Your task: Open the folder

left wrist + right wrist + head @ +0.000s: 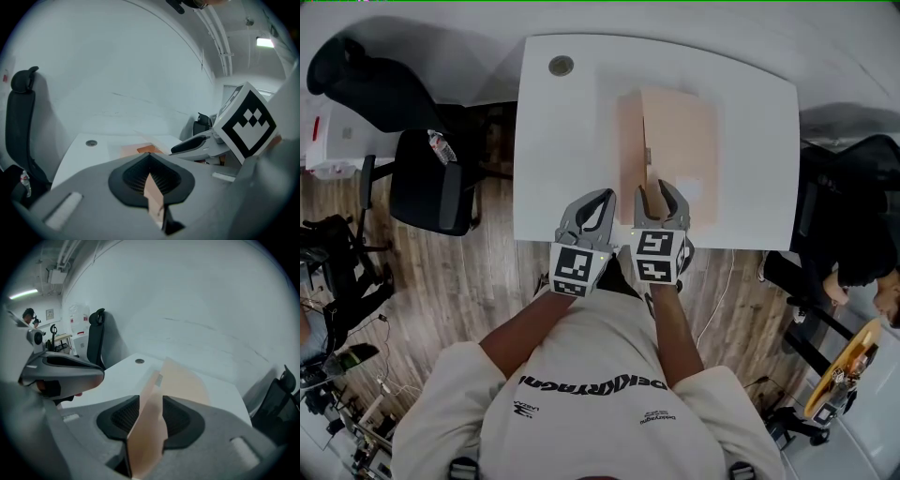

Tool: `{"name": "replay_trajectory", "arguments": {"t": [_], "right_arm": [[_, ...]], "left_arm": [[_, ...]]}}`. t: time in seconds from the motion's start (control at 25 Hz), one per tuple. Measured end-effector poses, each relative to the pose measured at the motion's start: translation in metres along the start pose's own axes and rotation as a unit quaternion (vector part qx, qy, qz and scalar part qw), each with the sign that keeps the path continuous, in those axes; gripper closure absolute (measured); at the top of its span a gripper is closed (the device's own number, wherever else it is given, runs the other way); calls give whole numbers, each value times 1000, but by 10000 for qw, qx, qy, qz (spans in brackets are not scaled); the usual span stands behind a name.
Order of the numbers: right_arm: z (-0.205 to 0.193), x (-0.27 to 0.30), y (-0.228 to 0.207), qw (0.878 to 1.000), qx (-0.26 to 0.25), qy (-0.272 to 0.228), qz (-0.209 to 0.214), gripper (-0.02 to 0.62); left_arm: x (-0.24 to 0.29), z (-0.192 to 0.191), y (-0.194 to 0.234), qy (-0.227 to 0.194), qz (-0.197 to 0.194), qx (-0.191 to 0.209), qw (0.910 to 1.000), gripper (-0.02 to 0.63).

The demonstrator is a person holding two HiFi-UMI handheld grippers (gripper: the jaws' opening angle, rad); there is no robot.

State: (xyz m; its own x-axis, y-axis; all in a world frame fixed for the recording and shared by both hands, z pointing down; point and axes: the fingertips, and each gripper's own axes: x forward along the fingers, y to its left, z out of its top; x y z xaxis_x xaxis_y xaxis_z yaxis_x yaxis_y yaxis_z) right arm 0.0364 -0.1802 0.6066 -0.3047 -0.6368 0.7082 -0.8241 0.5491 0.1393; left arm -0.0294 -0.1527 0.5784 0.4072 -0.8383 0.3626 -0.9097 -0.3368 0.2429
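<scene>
At far left, on the wood floor beside the counter (562,141), stands a black office chair (431,183).

Counter: white, with a round grey cap (561,66) set in its far left corner.

Left claw (607,195): positioned over the near edge of the counter, just left of the folder (680,131). In the left gripper view its jaws are drawn together (150,161), with a thin tan strip (153,199) pinched between the black ribbed pads. The strip is the same colour as the folder; I cannot tell what it is. Beyond the jaws, the folder (136,150) lies flat on the counter, with the cap (91,143) further left.

Folder: pale tan, lying right of the counter's centre, its long side running away from me. A darker band runs along its left side.

Right claw (656,187): positioned at the folder's near edge, just beside my left claw. In the right gripper view the jaws are clamped (157,401) on the folder's cover (150,427), which stands nearly upright, edge-on between the pads. The rest of the folder (185,380) lies flat on the counter to the right of the cover.

At far right, a person (862,272) in dark clothing sits beside the counter.
</scene>
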Motion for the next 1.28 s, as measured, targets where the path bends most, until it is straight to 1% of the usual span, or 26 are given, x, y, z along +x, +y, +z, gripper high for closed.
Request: {"name": "replay_trajectory", "arguments": {"t": [0.16,0.28,0.44,0.6,0.76,1.0,1.28], "right_arm": [[-3,6,1,9997,-148,150,-153,459],[-3,8,2,9995,-119,172,-218,476],[1,5,0,9994,-60,76,-326,503],[9,1,-3,9991,-94,-3,-421,531],[13,-6,-9,9987,33,-98,-495,551],[18,-15,-19,9981,209,-235,-534,569],[28,-33,-40,9956,550,-526,-555,577]], "left_arm": [[0,-2,1,5,-5,2,10000,603],[0,-4,2,18,-28,13,10000,603],[2,-9,2,71,-56,3,10000,603],[6,-14,8,163,29,-105,9998,604],[12,-20,8,263,11,-102,9996,606],[24,-32,-1,423,-114,67,9990,606],[40,-49,-21,653,-395,344,9965,607]]}}
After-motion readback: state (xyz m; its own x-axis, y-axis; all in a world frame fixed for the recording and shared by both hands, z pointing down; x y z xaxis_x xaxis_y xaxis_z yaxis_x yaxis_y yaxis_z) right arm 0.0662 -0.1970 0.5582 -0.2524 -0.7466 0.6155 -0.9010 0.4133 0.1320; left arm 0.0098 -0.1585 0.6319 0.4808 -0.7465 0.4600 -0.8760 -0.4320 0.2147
